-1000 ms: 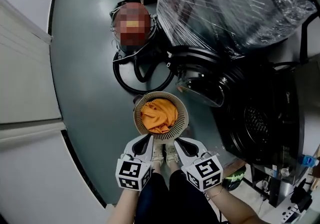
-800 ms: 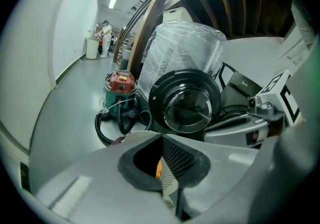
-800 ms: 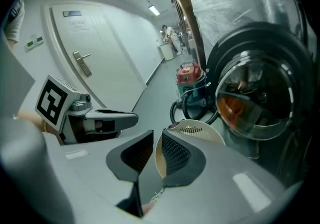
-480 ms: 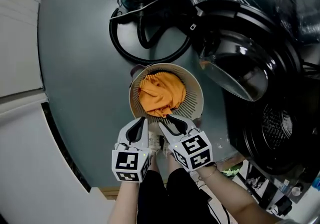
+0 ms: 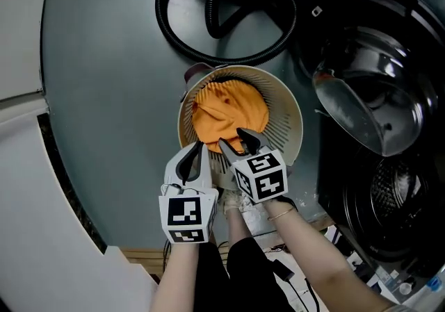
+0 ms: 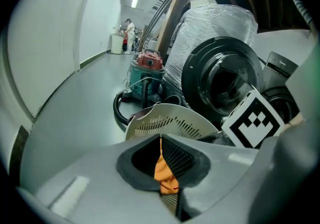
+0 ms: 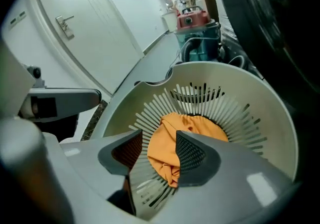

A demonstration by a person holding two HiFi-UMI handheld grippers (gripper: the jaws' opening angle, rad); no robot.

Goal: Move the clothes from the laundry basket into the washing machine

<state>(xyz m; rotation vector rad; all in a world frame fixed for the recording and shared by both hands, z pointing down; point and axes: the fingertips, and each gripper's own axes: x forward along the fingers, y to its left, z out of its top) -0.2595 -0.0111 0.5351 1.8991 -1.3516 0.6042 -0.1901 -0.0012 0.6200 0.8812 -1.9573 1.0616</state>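
A round beige laundry basket stands on the grey floor with an orange cloth bunched inside it. My right gripper hangs open over the near edge of the cloth, its jaws on either side of the orange cloth without touching it. My left gripper is shut and empty, just outside the basket's near rim. In the left gripper view, the orange cloth shows only as a sliver past the left gripper. The black washing machine stands to the right, its glass door swung open.
A black vacuum hose loops on the floor behind the basket, leading to a red-topped vacuum. A plastic-wrapped bundle sits above the washer. A white wall runs along the left. The person's shoes are just under the grippers.
Both grippers have moved forward from the person's feet to the basket. The right one now reaches over the rim above the cloth. The view has closed in on the basket.
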